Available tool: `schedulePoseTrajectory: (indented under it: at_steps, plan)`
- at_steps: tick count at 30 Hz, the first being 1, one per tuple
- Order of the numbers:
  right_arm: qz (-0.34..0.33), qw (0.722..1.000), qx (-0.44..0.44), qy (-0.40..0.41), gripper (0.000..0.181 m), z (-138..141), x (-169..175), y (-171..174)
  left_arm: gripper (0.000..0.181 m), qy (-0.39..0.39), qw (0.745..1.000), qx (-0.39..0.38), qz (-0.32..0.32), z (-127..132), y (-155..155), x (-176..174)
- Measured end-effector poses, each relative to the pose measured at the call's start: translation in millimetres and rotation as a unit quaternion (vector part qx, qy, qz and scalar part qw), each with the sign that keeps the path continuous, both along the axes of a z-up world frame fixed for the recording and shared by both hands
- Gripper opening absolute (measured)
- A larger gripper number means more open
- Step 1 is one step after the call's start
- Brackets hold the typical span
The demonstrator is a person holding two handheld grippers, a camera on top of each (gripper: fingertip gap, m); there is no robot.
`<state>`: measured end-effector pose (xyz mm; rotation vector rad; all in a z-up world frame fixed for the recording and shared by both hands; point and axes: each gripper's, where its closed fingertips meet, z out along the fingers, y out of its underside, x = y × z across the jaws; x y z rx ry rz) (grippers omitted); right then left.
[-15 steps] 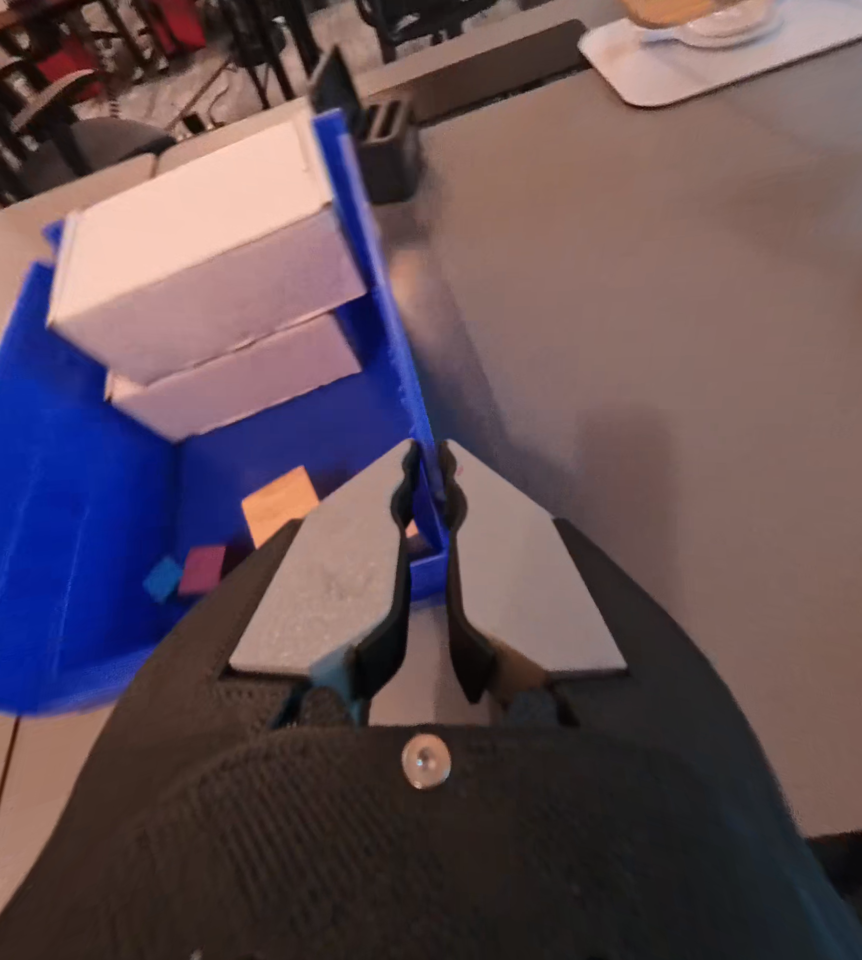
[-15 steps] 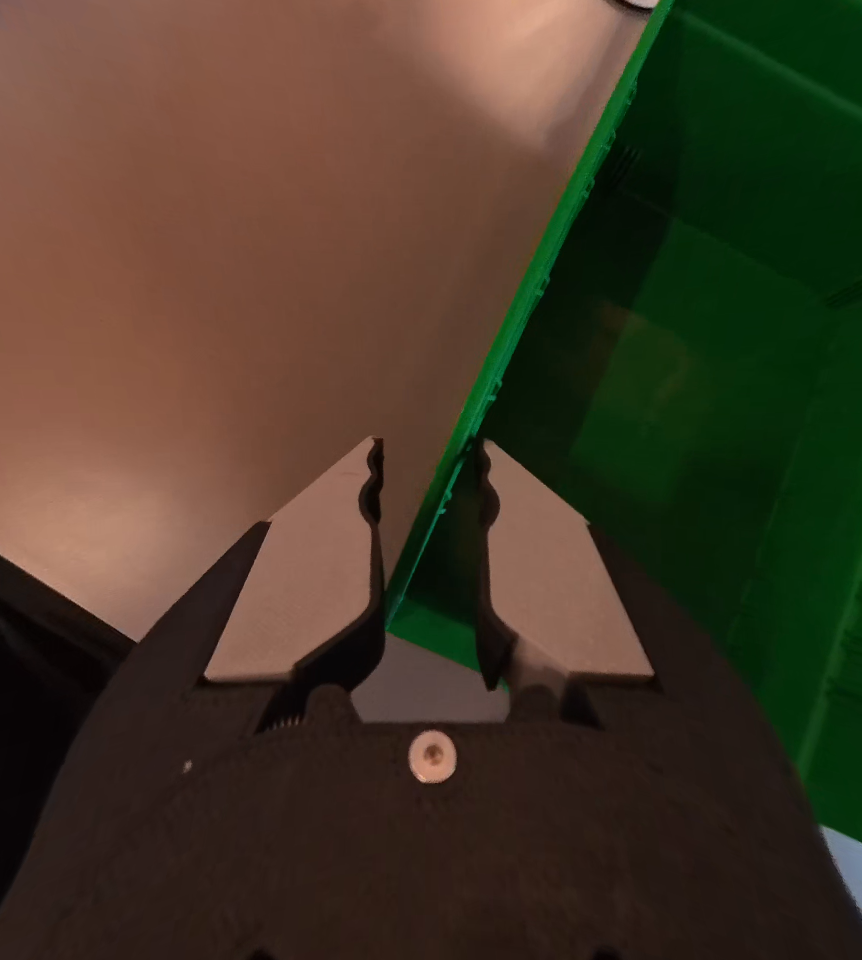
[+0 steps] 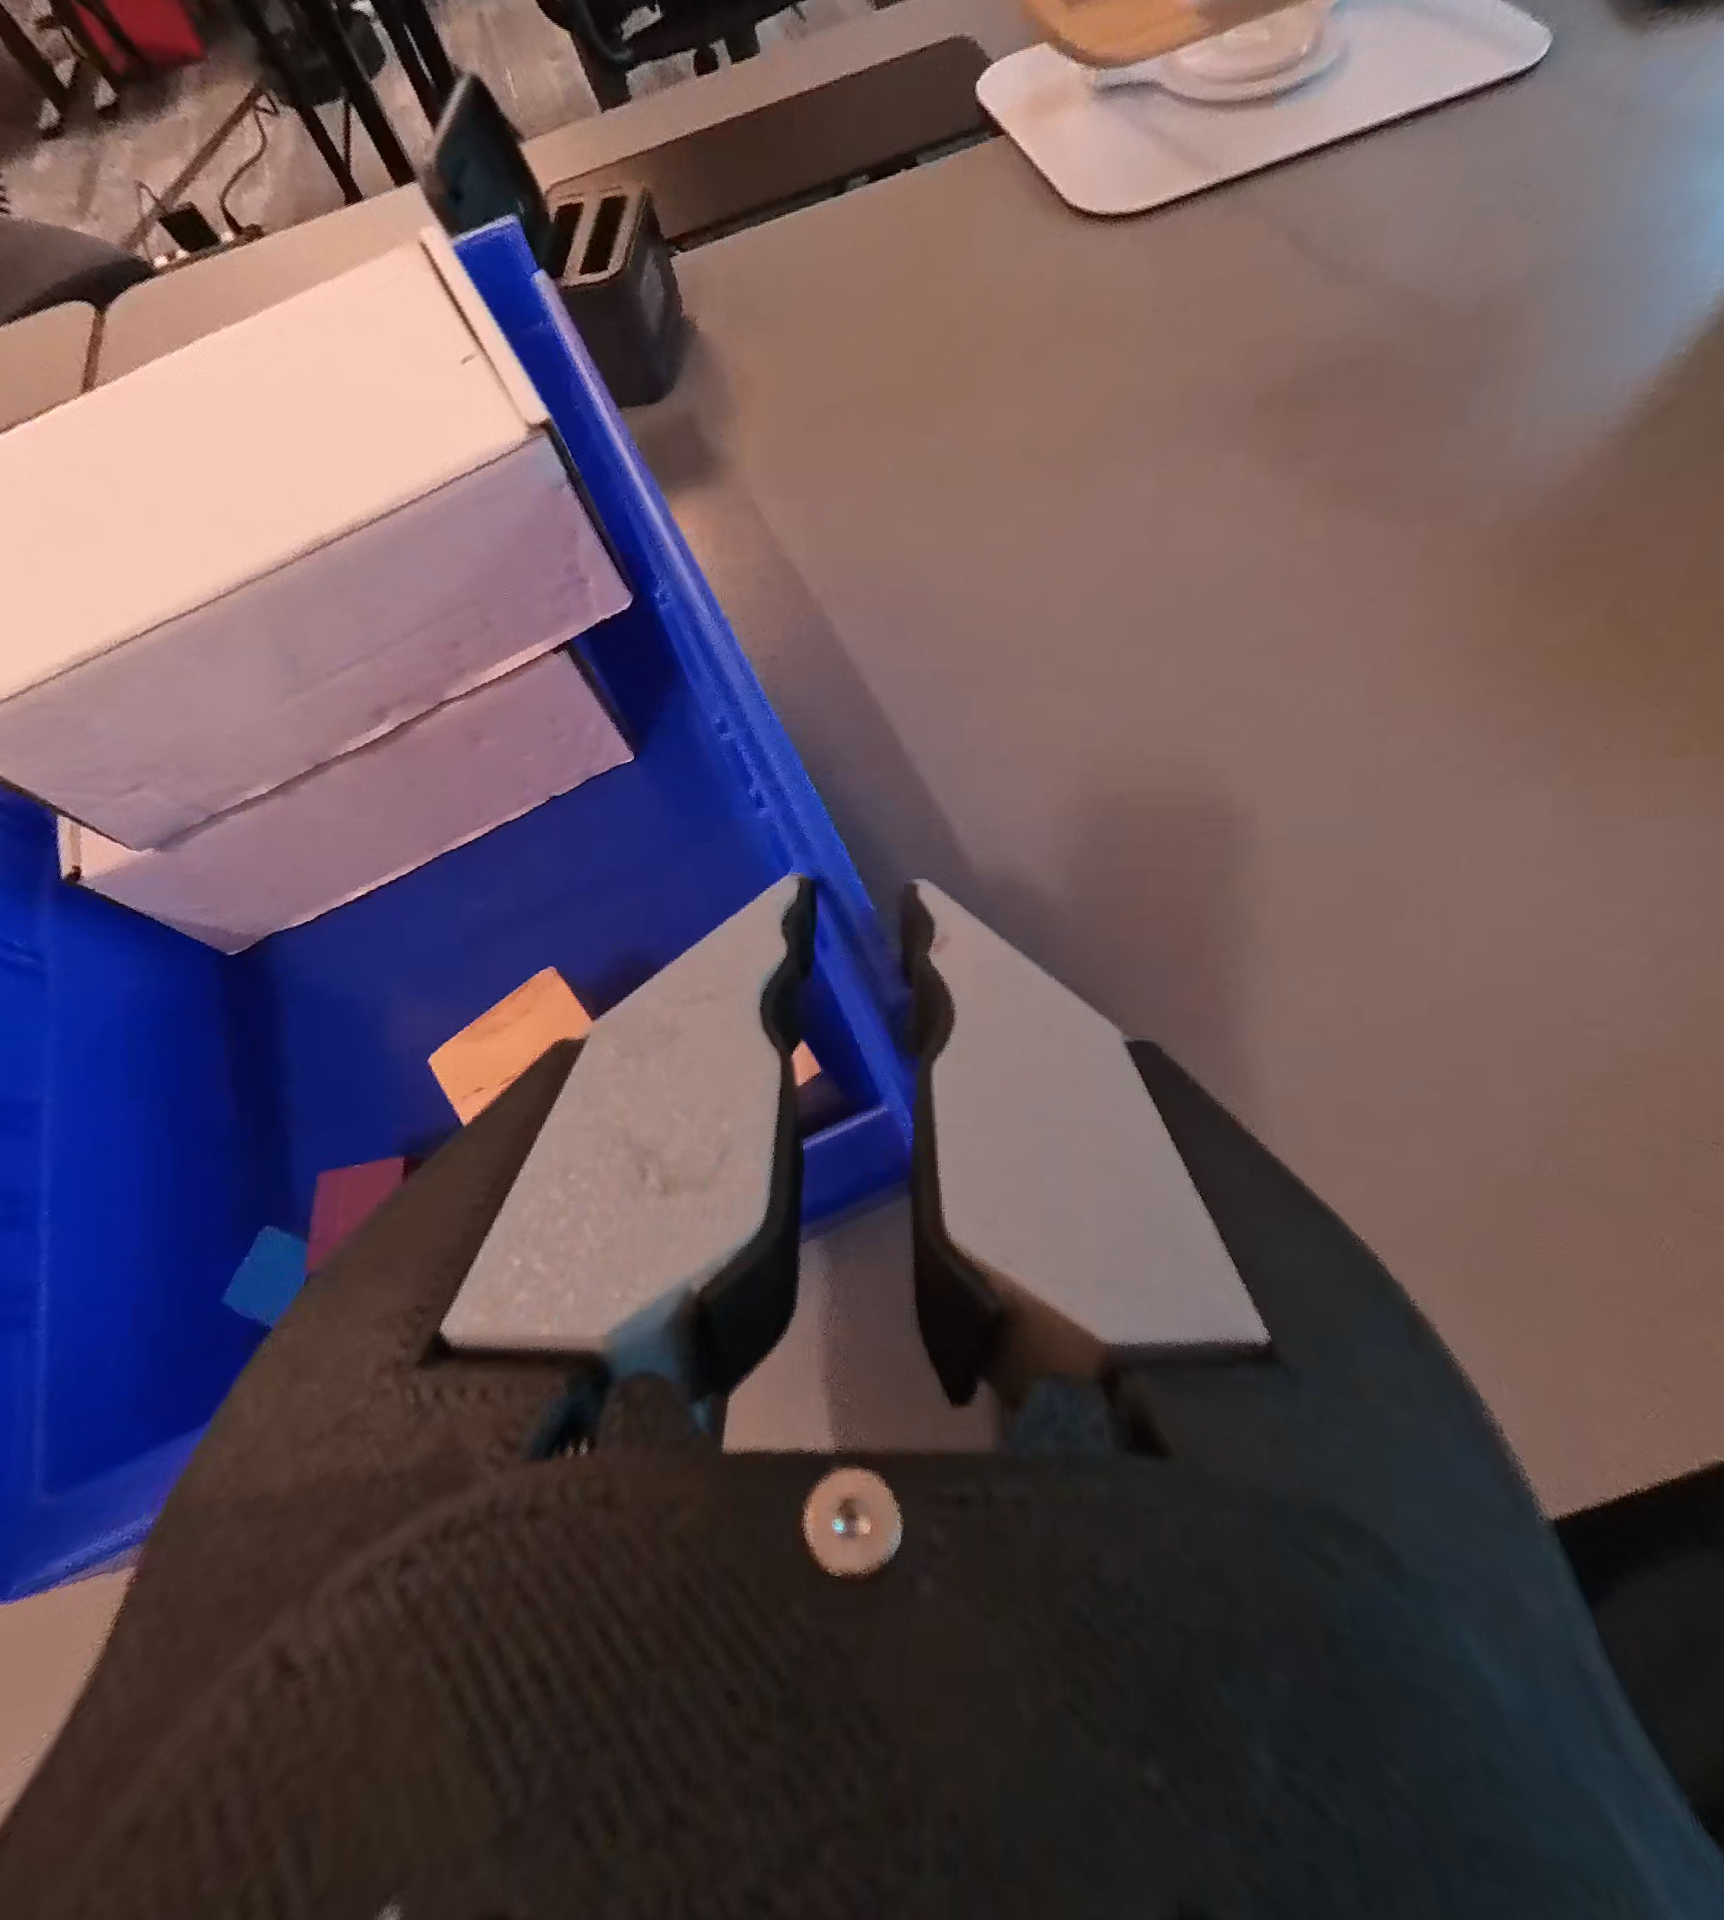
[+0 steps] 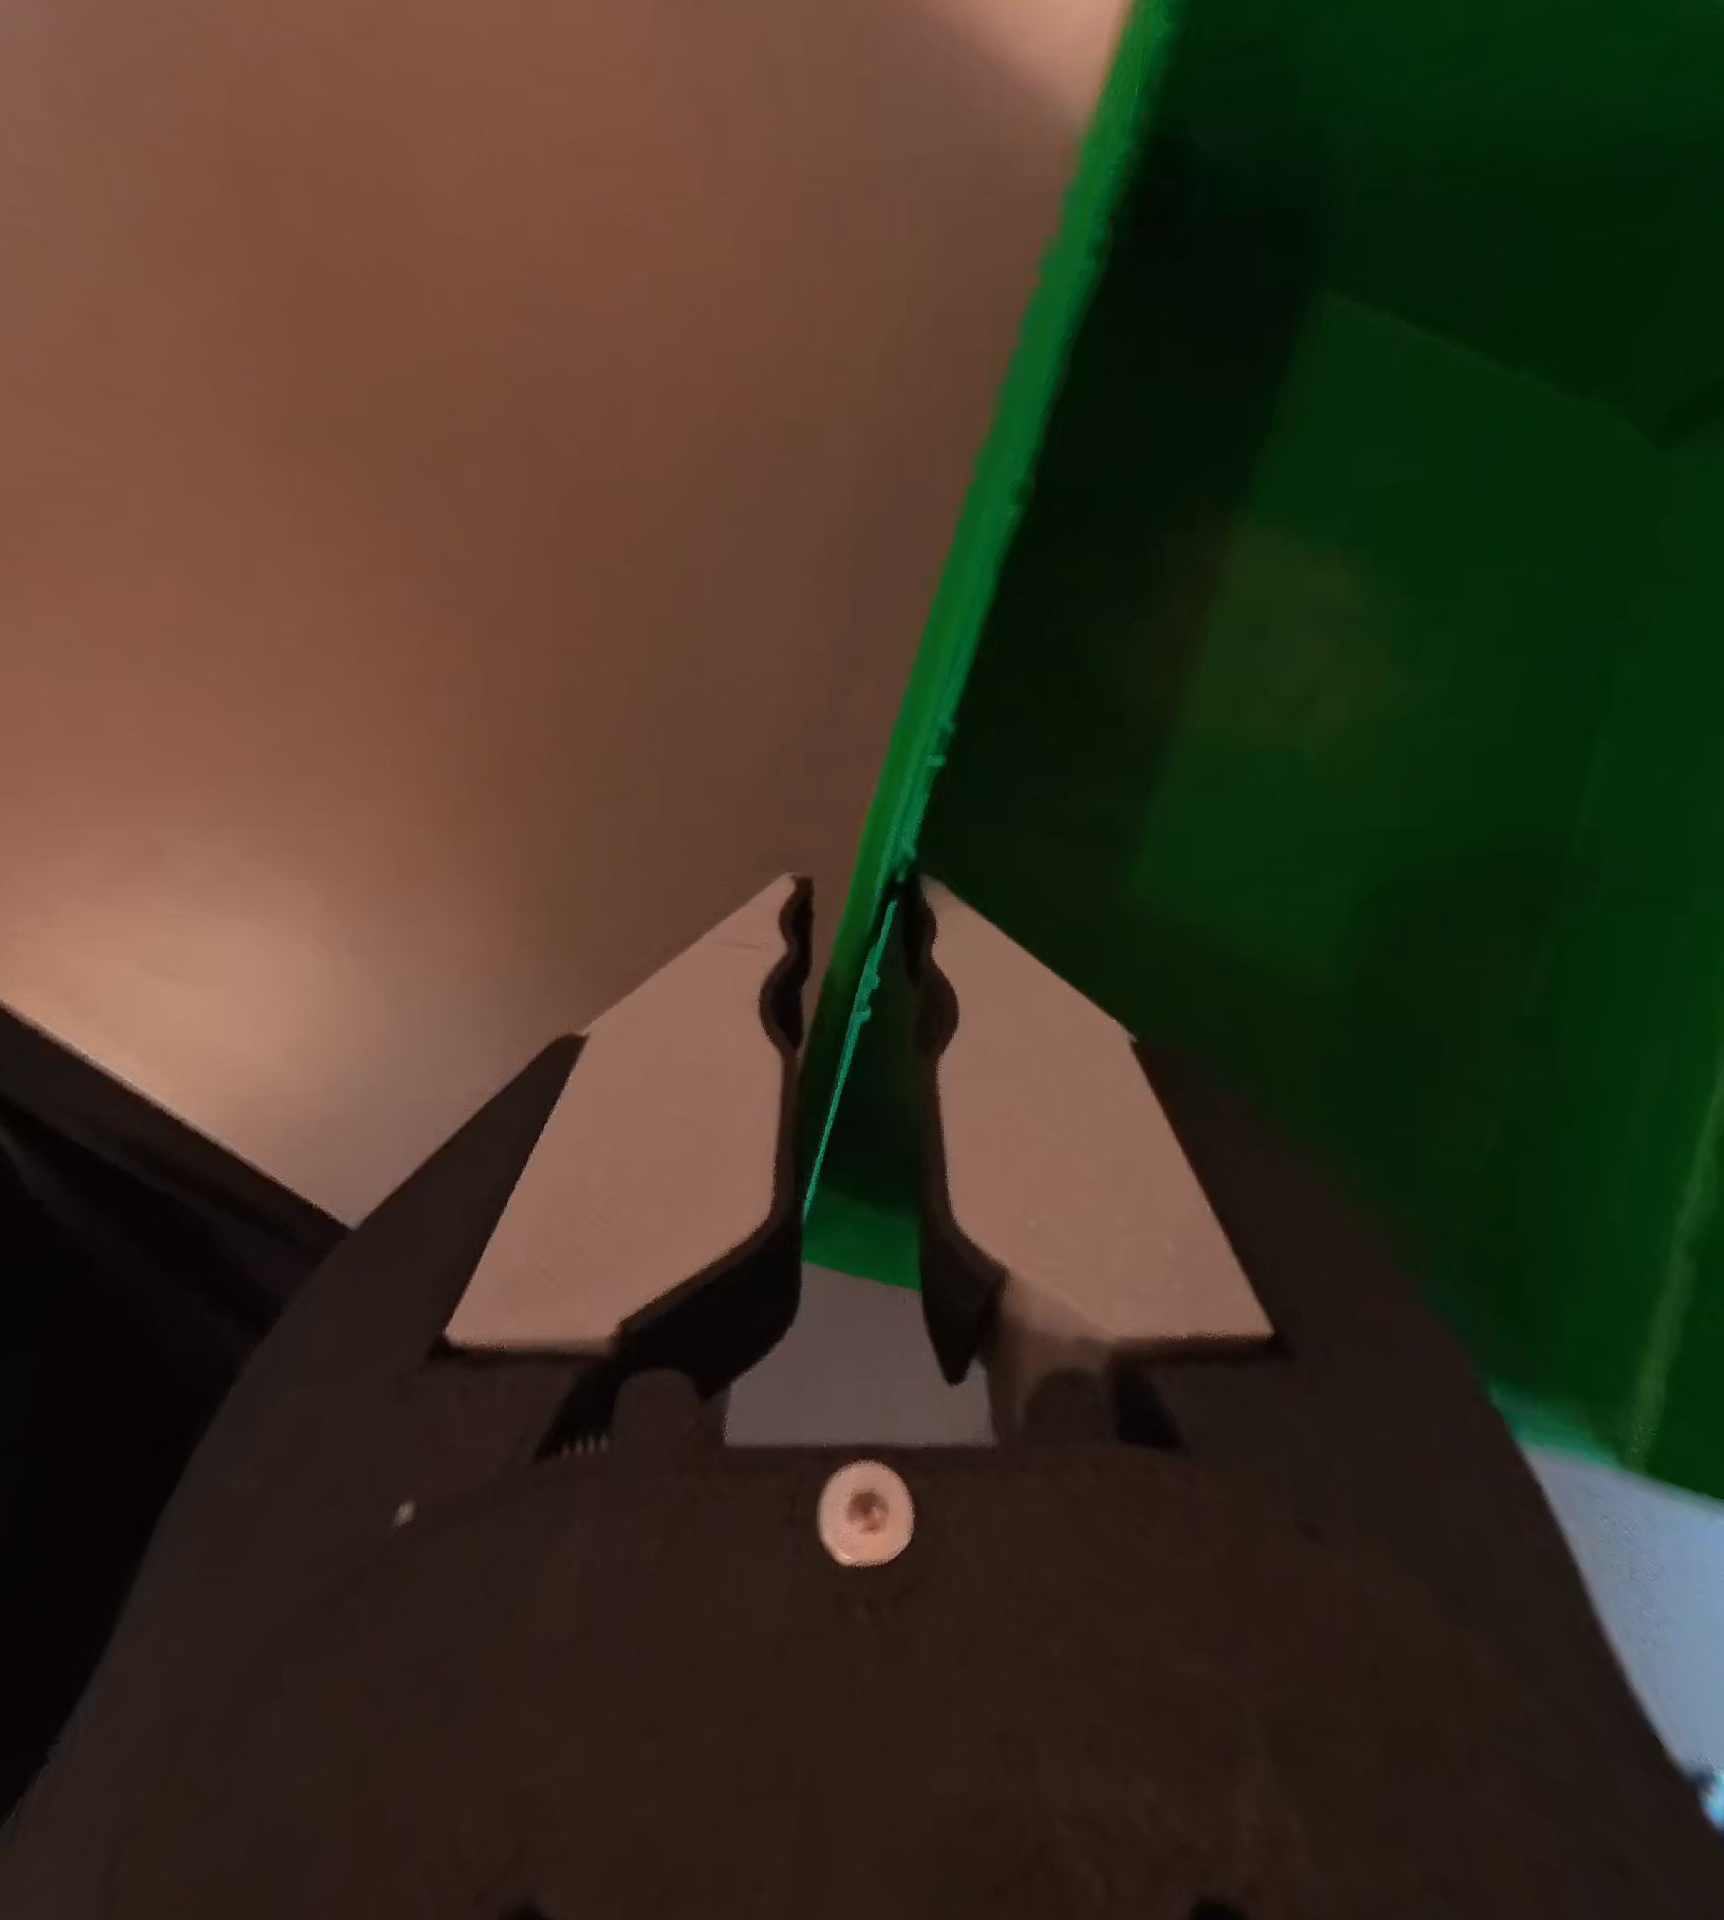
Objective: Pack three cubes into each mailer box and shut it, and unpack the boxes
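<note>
1. My left gripper straddles the right wall of the blue bin, one finger inside and one outside. A sliver of gap shows on each side of the wall, so I cannot tell whether it is clamped or only set around it. I judge the straddle is there to steady or shift the bin.

2. Inside the blue bin, 2 white mailer boxes are stacked against its far end, both shut, the upper one skewed over the lower. Stacking them there leaves the near floor of the bin free for the loose cubes.

3. On that near floor lie an orange cube, a maroon cube and a blue cube, just left of my left gripper. A further orange sliver shows between the fingers; I cannot tell what it is.

4. My right gripper straddles the left wall of the green bin in the same way. Its right finger lies against the wall; on the left a thin gap remains, so a firm pinch is not certain. The bin looks empty, which suits a drop-off place.

5. Beyond the blue bin, across the grey table, sits a white tray, well apart.
</note>
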<state>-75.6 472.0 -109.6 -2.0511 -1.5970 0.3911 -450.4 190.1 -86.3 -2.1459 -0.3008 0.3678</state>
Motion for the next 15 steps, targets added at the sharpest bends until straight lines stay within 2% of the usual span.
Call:
schedulePoseTrajectory:
  at_steps: [4,7,11,15]
  plan:
    - [-0.067,0.996,0.033,-0.037,0.002,0,25,23,0.012,0.006,1.000,0.022,-0.006,13,-3,2]
    - [-0.093,0.995,0.005,-0.037,0.002,-1,34,24,0.012,0.005,0.999,0.035,-0.008,20,-5,3]
    - [-0.128,0.991,-0.004,-0.042,0.003,0,56,35,0.014,-0.010,0.999,0.032,-0.013,15,-6,3]
    - [-0.174,0.984,-0.029,-0.026,0.003,-1,76,48,0.025,-0.021,0.999,0.040,-0.016,15,-2,6]
